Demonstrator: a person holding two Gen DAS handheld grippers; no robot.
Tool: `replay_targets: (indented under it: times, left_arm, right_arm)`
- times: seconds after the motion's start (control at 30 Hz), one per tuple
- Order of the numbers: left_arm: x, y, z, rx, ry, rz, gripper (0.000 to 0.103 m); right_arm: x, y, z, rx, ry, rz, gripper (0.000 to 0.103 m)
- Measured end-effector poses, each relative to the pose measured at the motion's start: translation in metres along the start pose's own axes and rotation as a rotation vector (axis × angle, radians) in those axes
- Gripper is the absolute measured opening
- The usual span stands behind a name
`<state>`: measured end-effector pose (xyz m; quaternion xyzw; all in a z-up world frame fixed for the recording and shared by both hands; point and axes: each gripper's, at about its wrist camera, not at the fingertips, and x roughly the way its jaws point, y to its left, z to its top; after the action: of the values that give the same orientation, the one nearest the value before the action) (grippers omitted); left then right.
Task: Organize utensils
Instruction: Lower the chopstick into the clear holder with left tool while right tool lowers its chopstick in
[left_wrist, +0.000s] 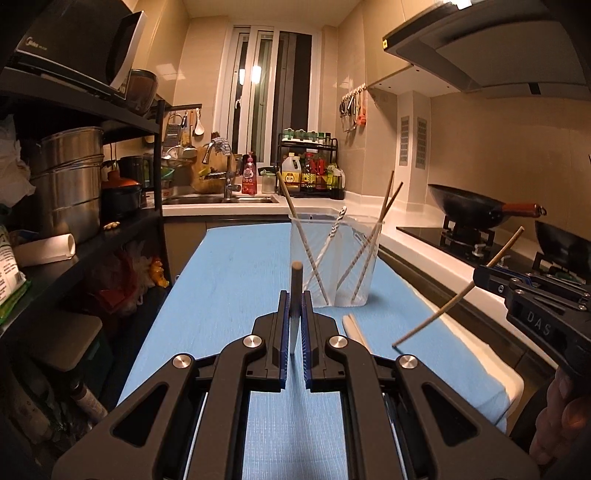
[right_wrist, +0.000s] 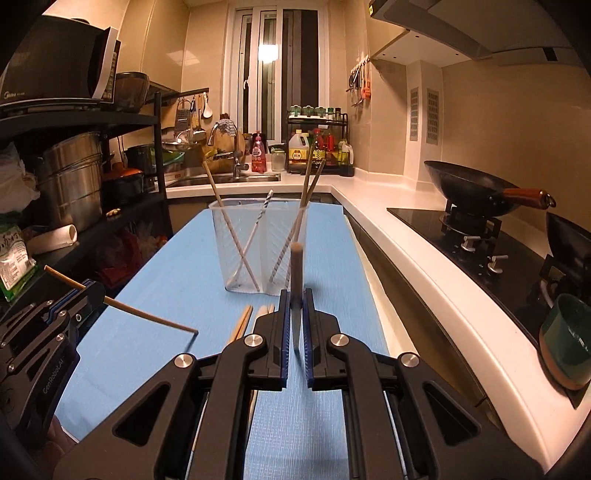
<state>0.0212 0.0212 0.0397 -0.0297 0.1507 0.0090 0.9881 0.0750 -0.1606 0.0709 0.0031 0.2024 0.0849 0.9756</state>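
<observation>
My left gripper (left_wrist: 295, 300) is shut on a wooden chopstick (left_wrist: 296, 280) that points straight ahead, seen end-on. My right gripper (right_wrist: 296, 300) is shut on another chopstick (right_wrist: 296, 266) in the same way. Each shows in the other's view: the right gripper (left_wrist: 480, 276) with its slanting chopstick (left_wrist: 456, 295), and the left gripper (right_wrist: 94, 291) with its own chopstick (right_wrist: 147, 314). Ahead on the blue cloth stands a clear two-compartment holder (left_wrist: 364, 295) (right_wrist: 218, 236) with several chopsticks leaning in it. Loose chopsticks (left_wrist: 356, 326) (right_wrist: 242, 323) lie on the cloth just before the holder.
The blue cloth (left_wrist: 229, 277) covers a narrow table. A black rack with steel pots (left_wrist: 70, 177) lines the left. On the right run a white counter (right_wrist: 424, 266), a hob with a wok (right_wrist: 476, 195) and a green bowl (right_wrist: 565, 347). A sink (left_wrist: 221, 199) lies beyond.
</observation>
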Motion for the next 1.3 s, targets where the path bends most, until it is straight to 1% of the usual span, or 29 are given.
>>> replay_targets:
  times: [0.1, 0.3, 0.5, 0.6, 0.7, 0.77, 0.9, 1.03, 1.2, 1.3]
  left_arm:
    - [-0.002, 0.002, 0.008, -0.016, -0.014, -0.004, 0.006]
    - [0.002, 0.004, 0.028, -0.023, -0.009, -0.015, 0.006]
    - [0.011, 0.008, 0.043, -0.035, 0.051, -0.032, 0.006]
    - [0.020, 0.008, 0.053, -0.044, 0.108, -0.086, 0.006]
    - [0.030, 0.011, 0.068, -0.066, 0.142, -0.118, 0.006]
    - [0.037, 0.014, 0.080, -0.081, 0.152, -0.133, 0.006]
    - [0.052, 0.021, 0.116, -0.118, 0.147, -0.175, 0.006]
    - [0.070, 0.021, 0.155, -0.118, 0.122, -0.213, 0.006]
    - [0.090, 0.011, 0.201, -0.091, 0.056, -0.219, 0.006]
    - [0.103, 0.002, 0.220, -0.067, 0.023, -0.207, 0.006]
  right_arm:
    - [-0.001, -0.004, 0.009, 0.015, -0.005, 0.010, 0.007]
    - [0.003, -0.006, 0.023, 0.025, -0.002, 0.033, 0.007]
    - [0.004, -0.007, 0.037, 0.036, -0.008, 0.056, 0.007]
    - [0.006, -0.009, 0.046, 0.054, -0.019, 0.069, 0.007]
    - [0.012, -0.012, 0.057, 0.074, -0.021, 0.082, 0.007]
    - [0.018, -0.014, 0.069, 0.084, -0.030, 0.087, 0.007]
    - [0.029, -0.021, 0.102, 0.125, -0.053, 0.124, 0.007]
    - [0.037, -0.022, 0.140, 0.127, -0.100, 0.150, 0.007]
    - [0.048, -0.018, 0.187, 0.118, -0.172, 0.149, 0.007]
    - [0.060, -0.015, 0.204, 0.107, -0.185, 0.147, 0.007]
